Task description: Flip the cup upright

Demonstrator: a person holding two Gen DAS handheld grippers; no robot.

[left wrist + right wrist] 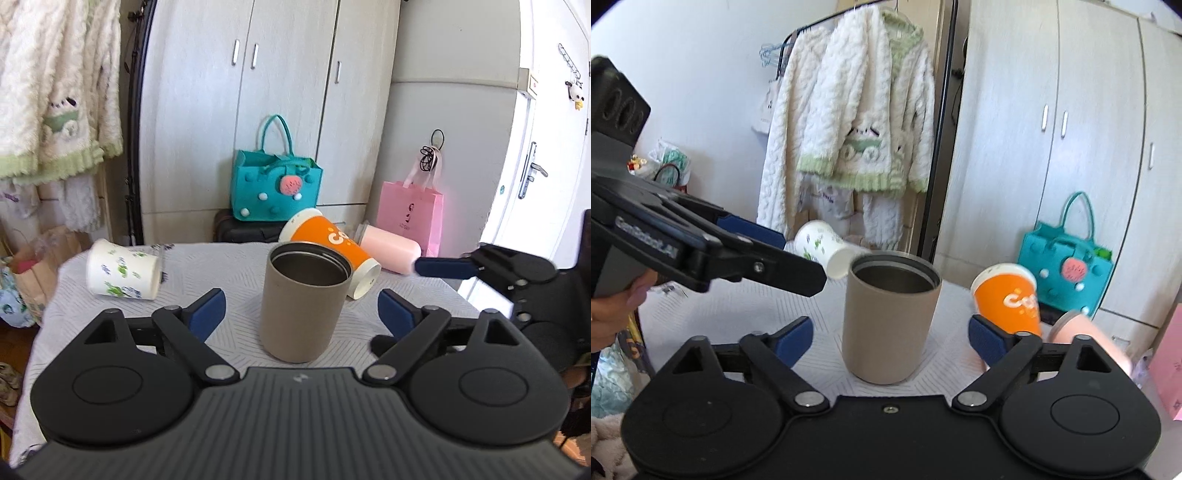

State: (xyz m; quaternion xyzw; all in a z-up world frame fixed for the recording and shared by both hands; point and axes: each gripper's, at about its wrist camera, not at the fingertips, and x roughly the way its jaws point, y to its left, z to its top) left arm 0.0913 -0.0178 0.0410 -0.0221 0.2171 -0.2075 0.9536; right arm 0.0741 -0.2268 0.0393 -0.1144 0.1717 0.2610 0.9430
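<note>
A tan cup (301, 306) with a steel inside stands upright on the table, mouth up; it also shows in the right wrist view (890, 317). My left gripper (301, 312) is open, its blue pads on either side of the cup and clear of it. My right gripper (890, 334) is open too, also astride the cup without touching. An orange paper cup (330, 251) lies on its side behind the tan cup. A pink cup (391, 251) lies beside it. A white cup with green print (122, 273) lies on its side at the left.
The table has a pale patterned cloth (229, 266). Behind it stand a teal felt bag (275, 188), a pink paper bag (412, 214) and white wardrobe doors. The other gripper reaches in from the right in the left wrist view (491, 264) and from the left in the right wrist view (713, 247).
</note>
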